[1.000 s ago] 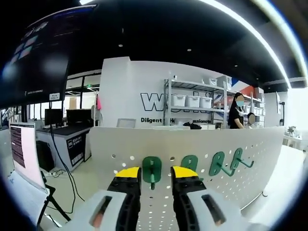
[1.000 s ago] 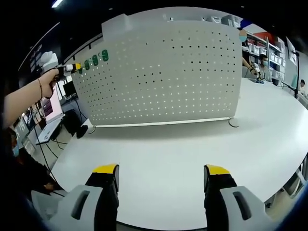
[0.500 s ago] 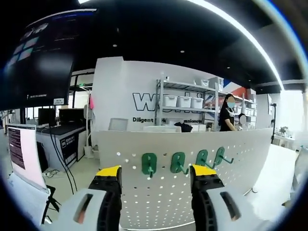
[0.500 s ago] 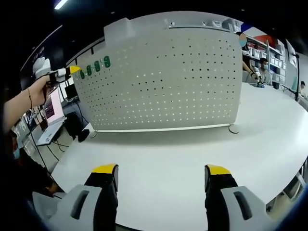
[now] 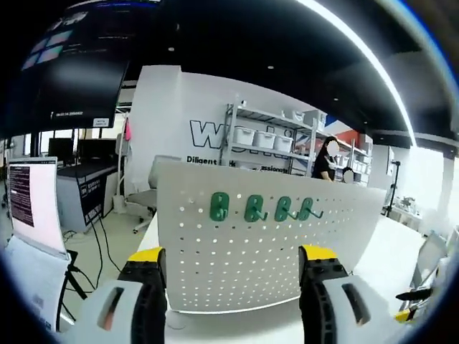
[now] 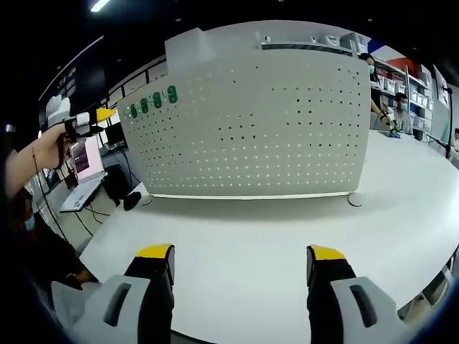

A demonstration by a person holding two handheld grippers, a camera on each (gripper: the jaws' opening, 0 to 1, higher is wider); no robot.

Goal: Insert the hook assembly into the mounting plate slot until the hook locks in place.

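A white perforated mounting plate [image 5: 265, 247] stands upright on the white table [image 6: 237, 229]. Several green hooks [image 5: 252, 208] hang in a row near its top edge, the leftmost hook [image 5: 219, 206] flat against the plate. My left gripper [image 5: 231, 256] is open with nothing between its jaws, a short way back from the plate. In the right gripper view the plate [image 6: 251, 122] shows at an angle with the green hooks [image 6: 150, 102] at its upper left. A hand holds the left gripper [image 6: 90, 120] just left of them. My right gripper [image 6: 240, 253] hovers open over the table.
A lit screen [image 5: 32, 208] stands at the left beyond the table edge. Shelving with white bins [image 5: 265, 136] and people [image 5: 326, 154] are far behind the plate. The person's forearm [image 6: 32, 158] reaches in from the left.
My left gripper went from nearly shut around the leftmost hook to open. It let go and drew back from the plate. The hook stays hanging. The right gripper has barely moved.
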